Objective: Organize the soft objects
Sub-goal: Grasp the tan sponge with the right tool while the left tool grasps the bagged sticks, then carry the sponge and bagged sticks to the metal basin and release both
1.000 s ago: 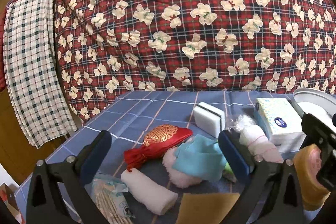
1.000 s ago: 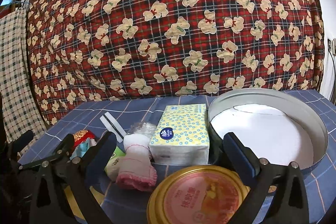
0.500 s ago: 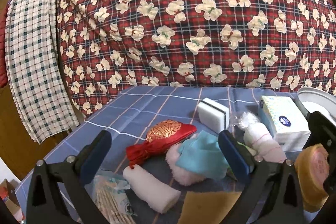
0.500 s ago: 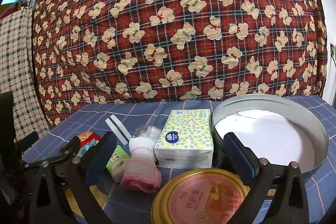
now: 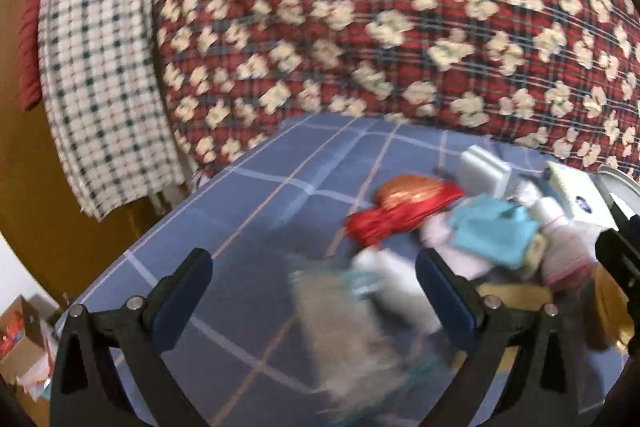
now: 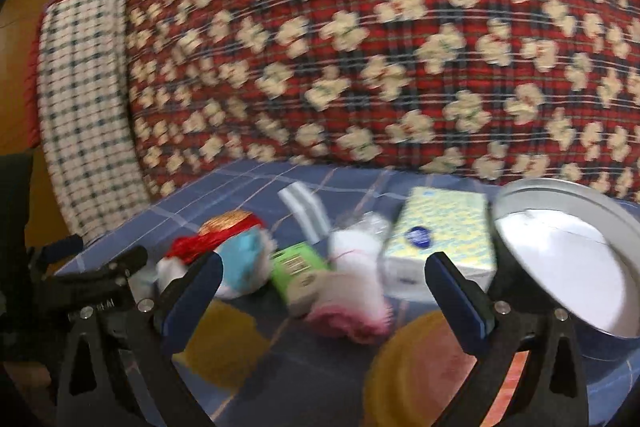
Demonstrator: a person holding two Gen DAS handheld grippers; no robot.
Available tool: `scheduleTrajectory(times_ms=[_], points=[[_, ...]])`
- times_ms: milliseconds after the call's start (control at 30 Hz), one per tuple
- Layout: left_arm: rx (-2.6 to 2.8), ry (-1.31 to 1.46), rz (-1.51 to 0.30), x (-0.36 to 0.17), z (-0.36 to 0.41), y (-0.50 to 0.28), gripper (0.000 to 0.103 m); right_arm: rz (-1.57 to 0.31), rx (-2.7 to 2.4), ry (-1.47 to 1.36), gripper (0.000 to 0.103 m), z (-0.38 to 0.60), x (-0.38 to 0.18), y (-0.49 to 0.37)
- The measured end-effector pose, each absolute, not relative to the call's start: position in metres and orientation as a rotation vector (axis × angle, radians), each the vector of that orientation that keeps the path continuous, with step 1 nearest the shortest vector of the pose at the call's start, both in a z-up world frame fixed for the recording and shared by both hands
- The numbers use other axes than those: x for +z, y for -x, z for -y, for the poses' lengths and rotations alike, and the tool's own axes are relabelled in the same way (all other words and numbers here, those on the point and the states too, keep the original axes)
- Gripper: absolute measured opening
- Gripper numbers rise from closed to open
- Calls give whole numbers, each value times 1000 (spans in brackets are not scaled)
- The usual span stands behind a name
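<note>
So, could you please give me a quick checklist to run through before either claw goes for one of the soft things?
1. Left claw open and holding nothing: ok.
2. Right claw open and holding nothing: ok.
3. Round tin open, with bare white floor showing inside: ok.
4. Images sharp enough to aim a grasp: not ok, both views are motion-blurred.
5. Pink-edged white cloth free to lift: cannot tell, it presses against the green pack.
6. Tissue pack clear of the tin's rim: cannot tell, they sit very close.
</note>
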State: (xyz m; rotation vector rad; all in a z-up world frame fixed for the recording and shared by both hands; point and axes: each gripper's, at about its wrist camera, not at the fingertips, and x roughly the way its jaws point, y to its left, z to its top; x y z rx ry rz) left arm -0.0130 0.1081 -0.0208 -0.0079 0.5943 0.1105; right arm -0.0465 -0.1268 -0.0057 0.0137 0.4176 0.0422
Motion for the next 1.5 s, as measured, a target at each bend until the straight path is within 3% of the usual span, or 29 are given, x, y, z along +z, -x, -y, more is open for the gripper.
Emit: scheduleTrajectory(times_ms=[333, 500, 600, 633, 733, 1000, 1200, 1233, 1333, 1500], points=[[158, -8, -723, -35, -149, 15, 103, -697, 420, 5, 103, 82, -36, 21], [97, 14, -762, -36, -141, 15, 103, -806, 430, 146, 102, 58, -54, 9], [65, 35, -779, -36, -135, 13, 103, -865, 408, 171, 93, 53, -65, -1], [47, 43, -782, -35, -132, 13, 103, -905, 410, 161, 80, 54, -69, -6], [10, 62, -794, -34, -125, 10, 103, -909, 416, 151, 73, 60, -67, -4], [-11, 131, -865, -45, -107, -11, 102, -798, 434, 151, 71, 71, -49, 24], [-10, 136, -880, -57, -90, -15, 86, -598, 381, 84, 71, 97, -18, 41], [-9, 126, -878, -57, -90, -15, 75, -585, 365, 82, 71, 100, -17, 40], [-2, 133, -899, -60, -101, -14, 59, -592, 333, 60, 71, 108, -16, 33], [15, 135, -922, -60, -125, -5, 58, -565, 328, 31, 72, 110, -11, 38]])
